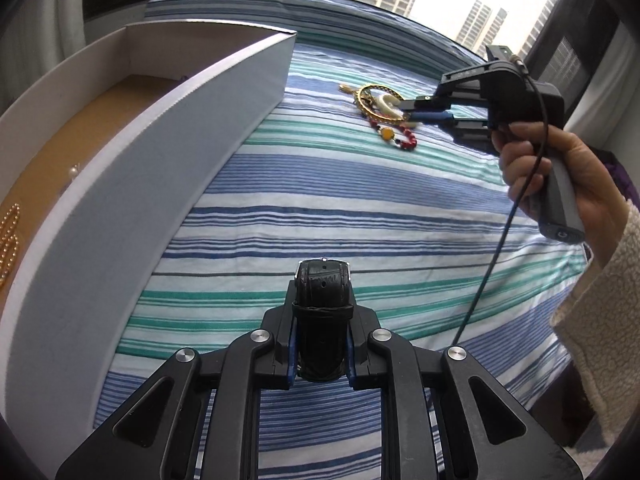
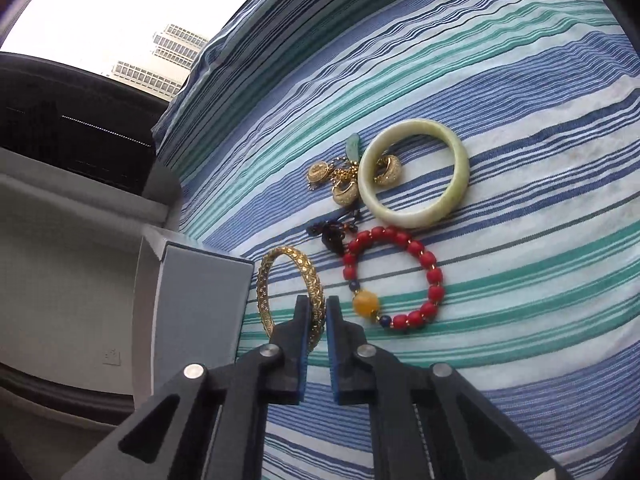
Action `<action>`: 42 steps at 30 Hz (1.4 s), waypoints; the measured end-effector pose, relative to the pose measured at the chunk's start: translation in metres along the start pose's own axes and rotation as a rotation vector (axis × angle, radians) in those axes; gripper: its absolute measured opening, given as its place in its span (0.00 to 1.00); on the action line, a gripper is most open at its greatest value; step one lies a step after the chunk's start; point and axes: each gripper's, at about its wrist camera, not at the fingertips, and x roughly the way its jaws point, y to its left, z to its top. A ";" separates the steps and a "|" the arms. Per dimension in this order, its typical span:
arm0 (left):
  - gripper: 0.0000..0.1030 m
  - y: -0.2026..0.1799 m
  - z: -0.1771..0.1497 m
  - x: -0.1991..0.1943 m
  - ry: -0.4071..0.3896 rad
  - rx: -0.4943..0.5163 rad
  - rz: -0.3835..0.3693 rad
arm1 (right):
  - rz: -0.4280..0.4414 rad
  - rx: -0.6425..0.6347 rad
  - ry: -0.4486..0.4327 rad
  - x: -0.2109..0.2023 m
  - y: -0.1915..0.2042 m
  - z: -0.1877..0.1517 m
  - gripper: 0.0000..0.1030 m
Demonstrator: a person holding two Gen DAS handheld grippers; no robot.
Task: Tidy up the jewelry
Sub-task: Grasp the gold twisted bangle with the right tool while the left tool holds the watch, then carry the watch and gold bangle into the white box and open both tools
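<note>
My left gripper [image 1: 322, 292] is shut on a black leather watch strap [image 1: 323, 312] and holds it above the striped bedsheet [image 1: 320, 208], beside the white box [image 1: 160, 184]. My right gripper [image 2: 316, 312] is shut on the rim of a gold bangle [image 2: 268, 280] that stands on edge on the sheet. A red bead bracelet [image 2: 428, 276] with a yellow bead lies just right of it. A pale green jade bangle [image 2: 416, 212] and gold earrings [image 2: 346, 194] lie farther off. The right gripper also shows in the left wrist view [image 1: 416, 112] at the jewelry pile.
The white box has a tan floor [image 1: 68, 140] holding a gold bead strand [image 1: 10, 236] and a pearl. Its corner shows in the right wrist view [image 2: 200, 300], left of the gold bangle. A small dark trinket [image 2: 332, 236] lies between the bangles. A window is beyond the bed.
</note>
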 end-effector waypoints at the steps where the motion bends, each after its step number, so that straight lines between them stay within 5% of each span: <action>1: 0.16 0.000 0.000 -0.001 0.000 -0.001 0.000 | 0.016 -0.020 0.014 -0.008 0.002 -0.008 0.08; 9: 0.16 -0.010 0.000 -0.011 -0.020 0.013 -0.008 | 0.041 -0.083 0.096 -0.053 -0.011 -0.090 0.08; 16: 0.16 -0.022 0.000 -0.019 -0.020 0.014 -0.018 | 0.012 -0.113 0.069 -0.088 -0.025 -0.147 0.08; 42: 0.16 -0.006 0.018 -0.112 -0.146 -0.031 -0.081 | 0.095 -0.347 0.020 -0.120 0.085 -0.171 0.08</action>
